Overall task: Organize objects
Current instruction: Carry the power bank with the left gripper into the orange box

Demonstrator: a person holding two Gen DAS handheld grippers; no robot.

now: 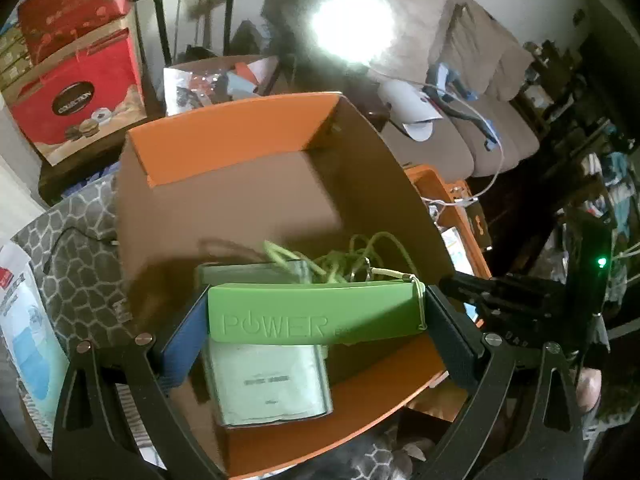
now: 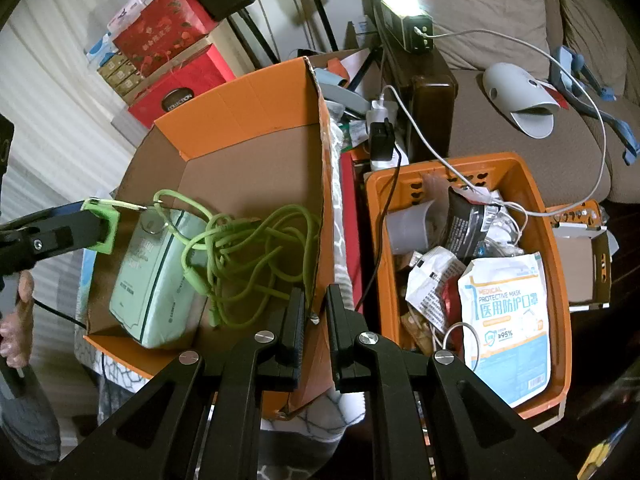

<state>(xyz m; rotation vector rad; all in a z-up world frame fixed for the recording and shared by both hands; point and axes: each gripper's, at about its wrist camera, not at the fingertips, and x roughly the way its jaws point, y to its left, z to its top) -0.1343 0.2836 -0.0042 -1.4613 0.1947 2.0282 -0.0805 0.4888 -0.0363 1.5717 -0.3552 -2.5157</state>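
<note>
Beside the cluttered orange plastic basket (image 2: 532, 168), the right gripper (image 2: 314, 312) clamps the orange cardboard box's (image 2: 248, 96) wall, while the left gripper (image 1: 316, 320), angled downward, grips the green rectangular power bank (image 1: 312, 312).

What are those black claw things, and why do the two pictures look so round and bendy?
The claws are grabbers, and a person holds one in each hand. Each grabber has a little camera with a very wide lens, which bends the picture. One picture looks along the left grabber, the other along the right grabber.

The left grabber is squeezing a green power bank over an open orange box. A green cable hangs from it into the box and lies in a tangle beside a pale green pack.

The right grabber is pinching the box's side wall, which probably keeps it steady.

Next to the box stands an orange basket full of packets, such as a bag of face masks. Behind is a sofa.
</note>
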